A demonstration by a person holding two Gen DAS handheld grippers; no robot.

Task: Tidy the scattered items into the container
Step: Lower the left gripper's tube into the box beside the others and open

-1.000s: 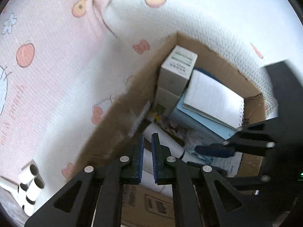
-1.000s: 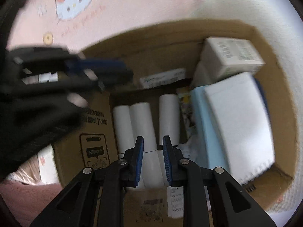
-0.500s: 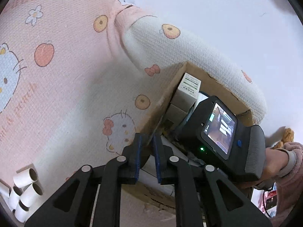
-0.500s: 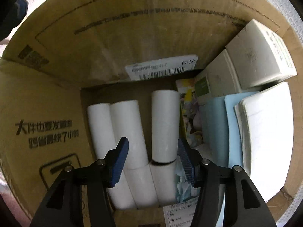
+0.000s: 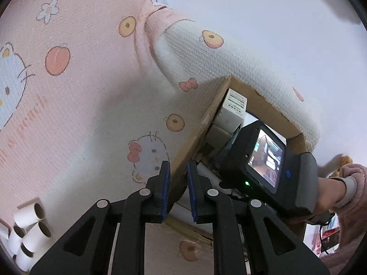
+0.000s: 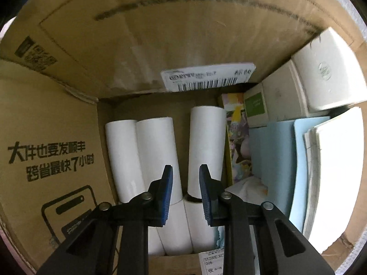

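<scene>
- Right wrist view: your right gripper (image 6: 185, 178) is down inside the cardboard box (image 6: 160, 36). Its jaws are partly open and hold nothing.
- White paper rolls (image 6: 156, 151) lie side by side on the box floor, in the middle of the frame. White boxes (image 6: 325, 71) and a blue folder (image 6: 270, 160) fill the right side.
- Left wrist view: your left gripper (image 5: 178, 178) has a small gap between its jaws, and they hold nothing. It sits by the box's near edge.
- More white tubes (image 5: 27, 233) wait on the pink blanket (image 5: 80, 91), at the lower left of the frame.
</scene>
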